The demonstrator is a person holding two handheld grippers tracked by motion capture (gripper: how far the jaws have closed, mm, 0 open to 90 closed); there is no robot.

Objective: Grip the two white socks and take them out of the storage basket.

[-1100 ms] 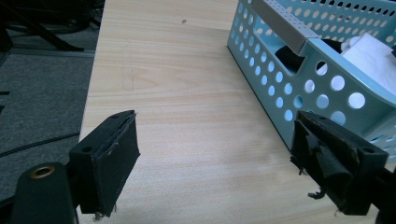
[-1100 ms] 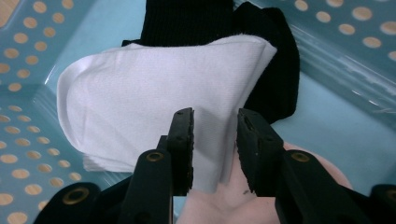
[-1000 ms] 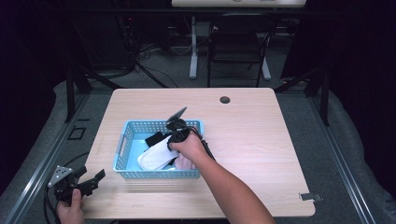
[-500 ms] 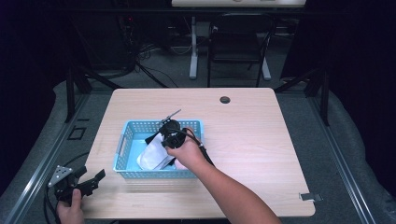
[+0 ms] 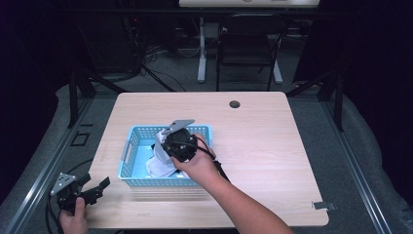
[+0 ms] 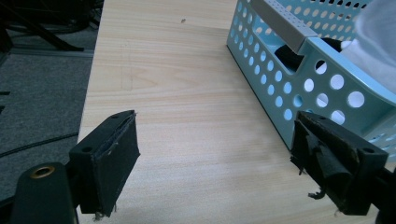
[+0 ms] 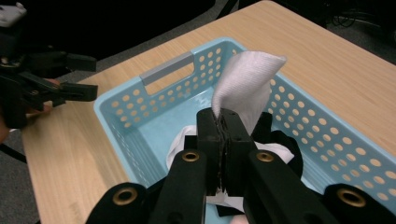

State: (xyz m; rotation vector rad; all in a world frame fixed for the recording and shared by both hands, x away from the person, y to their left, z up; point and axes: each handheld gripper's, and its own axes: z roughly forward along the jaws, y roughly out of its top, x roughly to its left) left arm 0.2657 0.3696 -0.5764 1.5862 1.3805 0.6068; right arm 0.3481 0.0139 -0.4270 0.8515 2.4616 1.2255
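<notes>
Lab: dark curtains, floor cables (image 5: 146, 73), rig frame.

In the high view, the right gripper (image 5: 171, 142) and the hand holding it are covering the basket's (image 5: 127, 152) middle and right end, hiding most of the white cloth (image 5: 158, 163) and the dark things under it. In the right gripper view, the closed fingers (image 7: 223, 135) are pinching the cloth's lower end out of sight. The left gripper view's right edge is cutting off the basket near the desk's (image 6: 168, 93) front left corner.
</notes>
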